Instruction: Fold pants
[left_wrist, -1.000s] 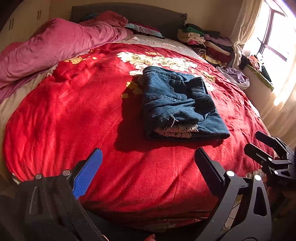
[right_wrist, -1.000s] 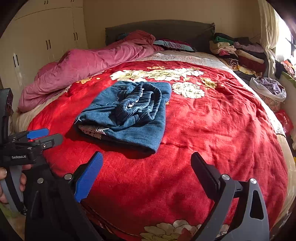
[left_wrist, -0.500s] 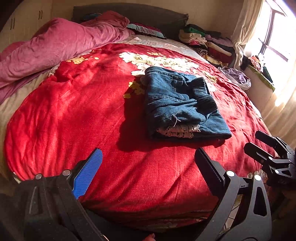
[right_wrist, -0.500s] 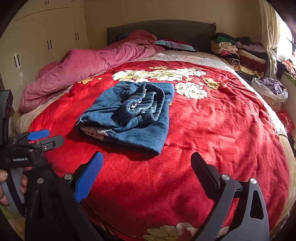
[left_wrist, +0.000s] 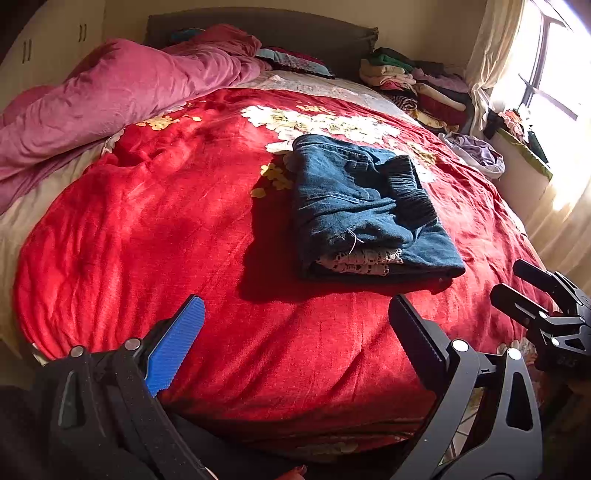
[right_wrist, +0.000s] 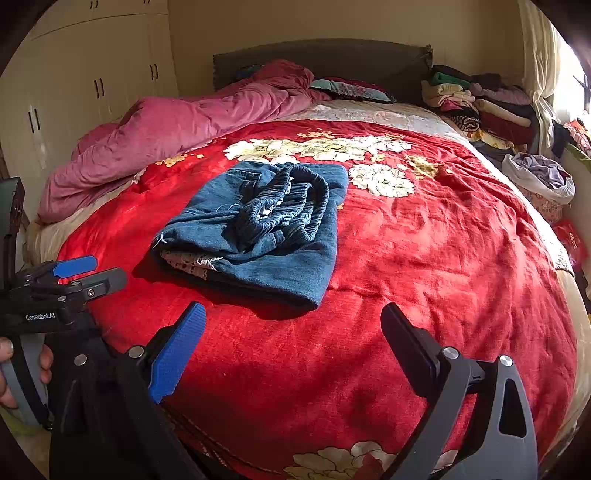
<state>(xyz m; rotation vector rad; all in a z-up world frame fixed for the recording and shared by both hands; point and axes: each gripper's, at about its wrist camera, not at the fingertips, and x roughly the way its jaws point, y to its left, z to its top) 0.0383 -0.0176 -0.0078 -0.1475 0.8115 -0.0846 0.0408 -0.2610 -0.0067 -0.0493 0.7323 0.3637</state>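
Pants (left_wrist: 362, 210) lie folded on the red blanket (left_wrist: 147, 229); bag (right_wrist: 539, 181) holds clothes.

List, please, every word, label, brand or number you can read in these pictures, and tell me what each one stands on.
"GenRobot.AI": white lettering on the black body of the left gripper, seen in the right wrist view.
Pale marks on the red packet at the bed's right edge: too blurred to read.
Faint marks on the body of the right gripper, seen in the left wrist view: too dark to read.
Nothing else carries text.

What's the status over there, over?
Left gripper and right gripper open, empty. Jeans folded on red blanket. Nothing in the way.
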